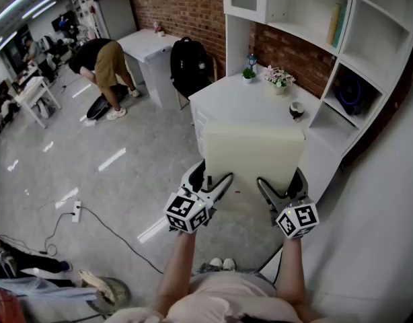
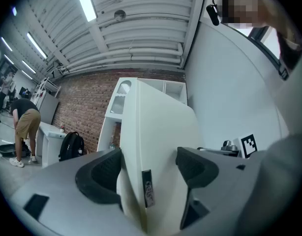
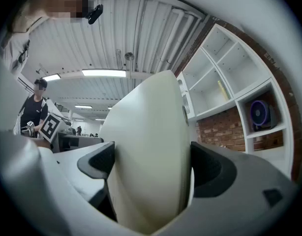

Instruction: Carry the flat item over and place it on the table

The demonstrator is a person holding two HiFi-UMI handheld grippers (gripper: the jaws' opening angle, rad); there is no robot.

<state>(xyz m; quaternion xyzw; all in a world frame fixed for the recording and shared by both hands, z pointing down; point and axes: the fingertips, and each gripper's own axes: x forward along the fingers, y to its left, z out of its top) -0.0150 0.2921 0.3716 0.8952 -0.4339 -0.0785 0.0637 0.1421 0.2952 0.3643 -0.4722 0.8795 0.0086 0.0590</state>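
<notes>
I hold a cream flat item [image 1: 253, 155], a thick cushion-like slab, up in the air by its near edge, over the floor in front of the white table [image 1: 237, 99]. My left gripper [image 1: 212, 180] is shut on its left part and my right gripper [image 1: 282, 182] on its right part. In the left gripper view the flat item [image 2: 158, 141] stands edge-on between the dark pads of the left gripper [image 2: 148, 168], with a small tag on its edge. In the right gripper view the flat item [image 3: 151, 141] fills the jaws of the right gripper [image 3: 151, 166].
On the table stand a small plant [image 1: 249, 74], a flower pot [image 1: 278, 79] and a cup [image 1: 296, 110]. White shelves [image 1: 368, 46] rise to the right. A black backpack [image 1: 190, 64] leans by a second desk [image 1: 142, 46]. A person [image 1: 99, 60] bends over far left.
</notes>
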